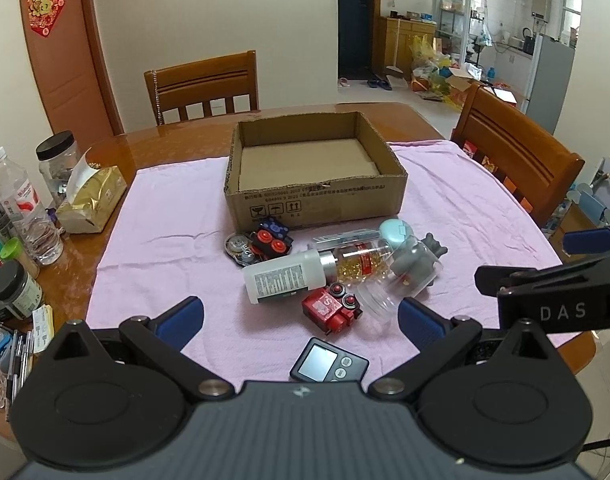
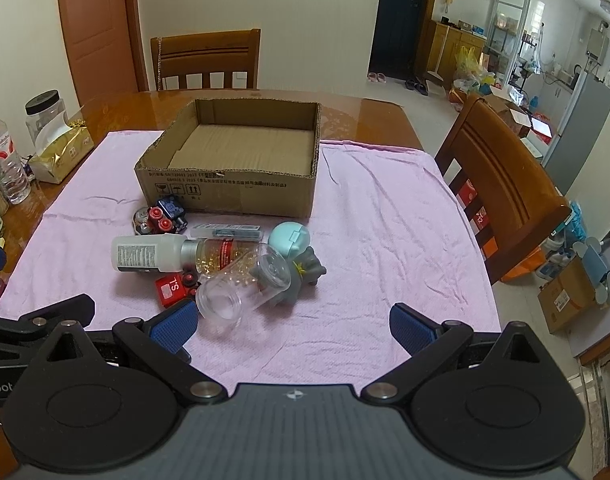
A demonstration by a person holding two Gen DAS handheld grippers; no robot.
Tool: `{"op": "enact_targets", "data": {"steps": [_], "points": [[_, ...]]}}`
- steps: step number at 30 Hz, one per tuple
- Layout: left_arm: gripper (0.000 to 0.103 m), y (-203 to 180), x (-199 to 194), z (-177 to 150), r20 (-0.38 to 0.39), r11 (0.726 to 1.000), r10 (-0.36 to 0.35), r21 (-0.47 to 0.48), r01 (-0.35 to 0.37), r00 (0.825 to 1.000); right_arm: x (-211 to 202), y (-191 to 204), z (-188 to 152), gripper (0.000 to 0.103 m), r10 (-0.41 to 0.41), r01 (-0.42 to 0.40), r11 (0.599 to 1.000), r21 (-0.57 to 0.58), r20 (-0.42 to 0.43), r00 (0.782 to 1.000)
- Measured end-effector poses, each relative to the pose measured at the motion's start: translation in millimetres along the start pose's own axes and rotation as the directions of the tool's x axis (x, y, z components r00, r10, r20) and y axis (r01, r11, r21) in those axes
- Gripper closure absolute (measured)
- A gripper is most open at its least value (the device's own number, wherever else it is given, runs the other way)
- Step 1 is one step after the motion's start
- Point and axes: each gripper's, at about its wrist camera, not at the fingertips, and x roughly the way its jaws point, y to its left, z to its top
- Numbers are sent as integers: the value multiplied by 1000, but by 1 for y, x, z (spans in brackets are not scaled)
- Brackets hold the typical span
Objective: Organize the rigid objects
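Note:
An empty cardboard box (image 1: 317,196) (image 2: 229,188) stands on the pink cloth (image 1: 165,256) (image 2: 385,240). In front of it lies a pile: a white bottle (image 1: 283,280) (image 2: 145,254), a clear jar (image 1: 385,292) (image 2: 241,288), a capsule bottle (image 1: 357,266), a grey toy figure (image 1: 419,258) (image 2: 309,270), a teal round case (image 1: 395,231) (image 2: 289,238), a red toy block (image 1: 331,308) (image 2: 171,288), a blue-and-red toy (image 1: 271,238) (image 2: 167,212). A black timer (image 1: 329,364) lies nearest. My left gripper (image 1: 301,322) is open above the timer. My right gripper (image 2: 291,326) is open, right of the clear jar.
Bottles (image 1: 23,216), jars (image 1: 59,164) and a gold bag (image 1: 91,200) crowd the table's left edge. Wooden chairs stand behind (image 1: 203,88) and to the right (image 2: 501,184). The right gripper's body (image 1: 561,292) shows at the right of the left wrist view.

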Motion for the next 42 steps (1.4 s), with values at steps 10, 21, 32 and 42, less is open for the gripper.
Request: {"op": "enact_targets", "data": {"steps": [10,21,32,42], "points": [[1,-4,14,-11,1,998,-30,57,30,1000,15,-4,-13,0,42,-42,999,-8,16,999],[1,-11,53,-32,-53,985,-99,136,106,994,40,-16,-26,0,83,-83,996,-18,-19,996],[1,-12,119,-64,-184,973,-102,188,137,978,56,-23,-29,0,77,-77,997,17,-54,996],[1,4,145,-66,-215,977,-101,161,137,971,67,-24,-27,0,68,-66,997,30,-79,995]]}}
